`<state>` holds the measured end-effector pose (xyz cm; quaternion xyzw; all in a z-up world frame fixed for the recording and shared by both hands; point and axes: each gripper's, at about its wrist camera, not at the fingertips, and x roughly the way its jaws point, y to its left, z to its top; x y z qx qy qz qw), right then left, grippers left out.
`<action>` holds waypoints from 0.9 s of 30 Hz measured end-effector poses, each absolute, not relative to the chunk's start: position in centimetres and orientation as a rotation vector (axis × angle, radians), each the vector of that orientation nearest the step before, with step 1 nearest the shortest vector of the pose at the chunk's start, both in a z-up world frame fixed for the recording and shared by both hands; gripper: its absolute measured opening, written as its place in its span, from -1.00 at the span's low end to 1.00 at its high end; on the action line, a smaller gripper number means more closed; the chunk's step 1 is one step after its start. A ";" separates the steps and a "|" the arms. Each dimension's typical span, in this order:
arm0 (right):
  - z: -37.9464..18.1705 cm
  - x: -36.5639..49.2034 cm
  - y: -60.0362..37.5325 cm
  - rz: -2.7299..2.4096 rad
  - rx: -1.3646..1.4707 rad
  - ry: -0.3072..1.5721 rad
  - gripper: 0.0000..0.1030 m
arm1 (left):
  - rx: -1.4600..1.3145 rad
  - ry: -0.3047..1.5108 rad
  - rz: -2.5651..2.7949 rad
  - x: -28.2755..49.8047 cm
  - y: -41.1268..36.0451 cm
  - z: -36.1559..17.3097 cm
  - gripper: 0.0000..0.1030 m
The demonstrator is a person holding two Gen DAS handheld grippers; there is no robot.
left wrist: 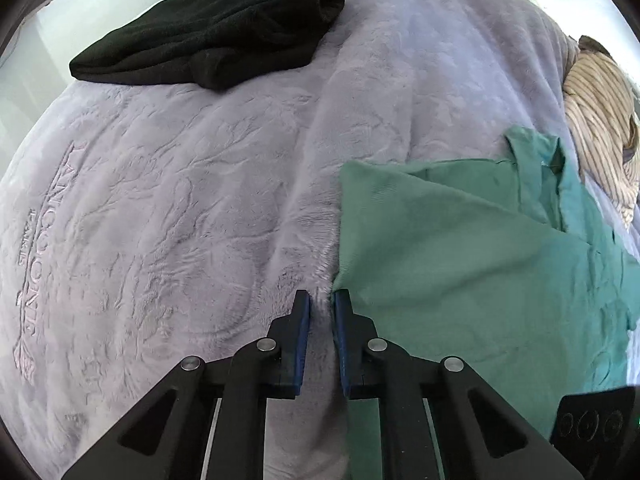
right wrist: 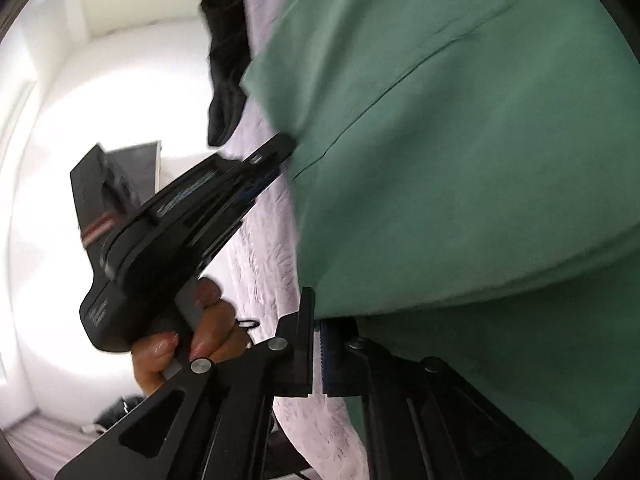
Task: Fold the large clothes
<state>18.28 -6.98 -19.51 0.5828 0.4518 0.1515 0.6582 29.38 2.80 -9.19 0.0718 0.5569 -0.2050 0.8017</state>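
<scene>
The green garment (left wrist: pixel 460 248) lay on the lilac plush blanket (left wrist: pixel 180 200), filling the left wrist view from three to five o'clock. The left gripper (left wrist: pixel 322 304) stood at six o'clock with its blue pads nearly together, nipping the garment's corner and some blanket pile. In the right wrist view the right gripper (right wrist: pixel 318 320), at six o'clock, was pressed together on the garment's lower edge. A folded black garment (left wrist: pixel 216 36) rested at eleven o'clock.
</scene>
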 end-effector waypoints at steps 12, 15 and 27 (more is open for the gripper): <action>-18.0 15.2 -9.1 0.353 1.040 1.212 -0.90 | 0.194 1.098 -0.385 27.9 3.9 -6.3 -0.71; -14.7 12.5 -15.0 0.192 0.917 1.161 -0.56 | 0.189 1.028 -0.428 27.0 2.7 -4.2 -0.71; -13.9 8.8 -29.9 -0.264 0.694 1.098 -0.73 | 0.282 1.077 -0.349 28.8 -1.9 -10.4 -0.71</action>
